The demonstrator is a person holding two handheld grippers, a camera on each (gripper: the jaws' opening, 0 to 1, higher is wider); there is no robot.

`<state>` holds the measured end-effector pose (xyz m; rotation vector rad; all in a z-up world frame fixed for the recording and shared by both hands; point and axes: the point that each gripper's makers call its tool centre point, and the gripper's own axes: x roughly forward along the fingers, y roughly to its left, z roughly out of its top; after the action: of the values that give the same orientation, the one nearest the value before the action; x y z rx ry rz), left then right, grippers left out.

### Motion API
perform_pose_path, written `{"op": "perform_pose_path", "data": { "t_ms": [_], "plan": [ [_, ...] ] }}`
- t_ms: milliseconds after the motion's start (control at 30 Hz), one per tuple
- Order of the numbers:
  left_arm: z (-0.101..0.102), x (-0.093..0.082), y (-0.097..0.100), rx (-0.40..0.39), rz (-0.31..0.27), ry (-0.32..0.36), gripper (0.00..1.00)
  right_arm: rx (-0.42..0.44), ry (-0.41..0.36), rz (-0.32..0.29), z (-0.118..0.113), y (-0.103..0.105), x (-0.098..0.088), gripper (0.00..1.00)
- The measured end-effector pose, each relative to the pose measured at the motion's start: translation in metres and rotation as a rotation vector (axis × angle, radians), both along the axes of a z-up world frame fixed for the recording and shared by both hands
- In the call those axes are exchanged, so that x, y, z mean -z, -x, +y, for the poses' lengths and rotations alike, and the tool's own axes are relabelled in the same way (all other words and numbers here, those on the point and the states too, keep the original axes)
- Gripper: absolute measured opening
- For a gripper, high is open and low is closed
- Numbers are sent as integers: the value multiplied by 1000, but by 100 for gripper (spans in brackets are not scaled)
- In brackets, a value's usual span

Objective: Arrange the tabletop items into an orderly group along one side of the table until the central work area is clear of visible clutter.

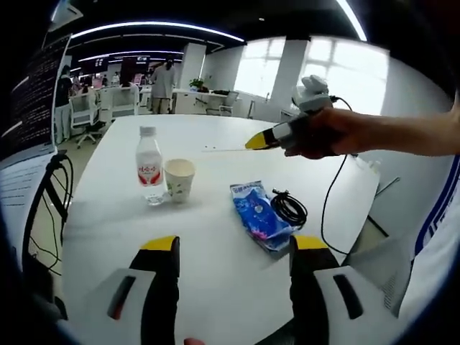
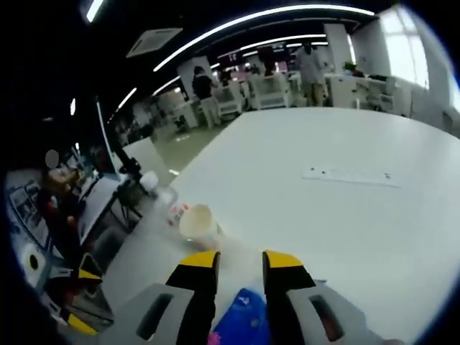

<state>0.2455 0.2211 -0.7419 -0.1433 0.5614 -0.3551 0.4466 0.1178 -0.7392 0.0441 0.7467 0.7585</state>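
White table, left gripper view | blue packet lies flat, long axis running away from the camera | paper cup upright left of packet, water bottle just beyond cup | black cable coiled touching packet's right | left gripper jaws apart, empty | right gripper jaws slightly apart above packet

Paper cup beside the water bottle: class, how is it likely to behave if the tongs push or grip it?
The paper cup stands upright and looks empty, so it is probably light and may tip or slide when pushed. Its thin wall would likely crumple under a firm squeeze. Standing close to the water bottle, it might knock against it.
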Motion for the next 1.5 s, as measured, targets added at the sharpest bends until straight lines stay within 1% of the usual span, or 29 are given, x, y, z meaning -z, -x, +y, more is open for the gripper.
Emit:
{"op": "perform_pose_path", "data": {
  "t_ms": [167,200,233,333,367,400,433,533,633,700,733,800,867,933,967,1033,1133,1233,1333,1433,1500],
  "plan": [
    [-6,-4,-3,5,-6,-2,61,-4,-8,-25,-21,16,-6,29],
    [-6,-5,-4,8,-7,-3,61,-6,-9,-32,-26,7,-6,30],
    [-6,-5,-5,10,-8,-7,61,-6,-12,-36,-30,5,-7,31],
    [-9,-6,-7,17,-9,-12,61,2,-18,-48,-43,18,-11,34],
    [-9,-6,-8,20,-9,-14,61,4,-19,-50,-48,17,-11,35],
    [-11,-6,-9,22,-9,-14,61,8,-20,-55,-55,8,-11,35],
    [-12,-6,-10,25,-9,-15,61,11,-20,-58,-59,8,-11,36],
    [-13,-6,-13,31,-8,-18,61,21,-20,-70,-76,17,-11,39],
    [-18,-6,-16,38,-7,-19,61,39,-18,-77,-92,15,-11,41],
    [-20,-7,-19,45,-8,-20,62,51,-19,-82,-104,19,-11,42],
    [-21,-8,-20,47,-8,-22,62,59,-23,-86,-110,23,-13,43],
    [-21,-9,-25,52,-10,-21,62,68,-23,-94,-119,21,-14,44],
    [-27,-11,-27,57,-12,-25,62,76,-26,-104,-128,28,-17,46],
    [-27,-14,-30,62,-17,-23,62,82,-30,-112,-139,27,-19,48],
    [-30,-15,-31,65,-17,-23,62,84,-30,-117,-143,29,-19,49],
    [-29,-16,-33,70,-19,-26,62,88,-32,-127,-152,33,-21,51],
    [-31,-15,-38,79,-17,-31,62,87,-35,-141,-163,37,-23,55],
    [-31,-16,-42,84,-16,-34,62,72,-32,-151,-168,42,-23,60],
    [-33,-20,-46,85,-21,-33,62,45,-21,-167,-179,51,-26,65],
    [-33,-20,-49,85,-19,-29,62,34,-17,-171,-186,58,-26,69],
    [-34,-17,-51,91,-14,-31,62,27,-17,-172,-191,63,-26,71]
  ]
}}
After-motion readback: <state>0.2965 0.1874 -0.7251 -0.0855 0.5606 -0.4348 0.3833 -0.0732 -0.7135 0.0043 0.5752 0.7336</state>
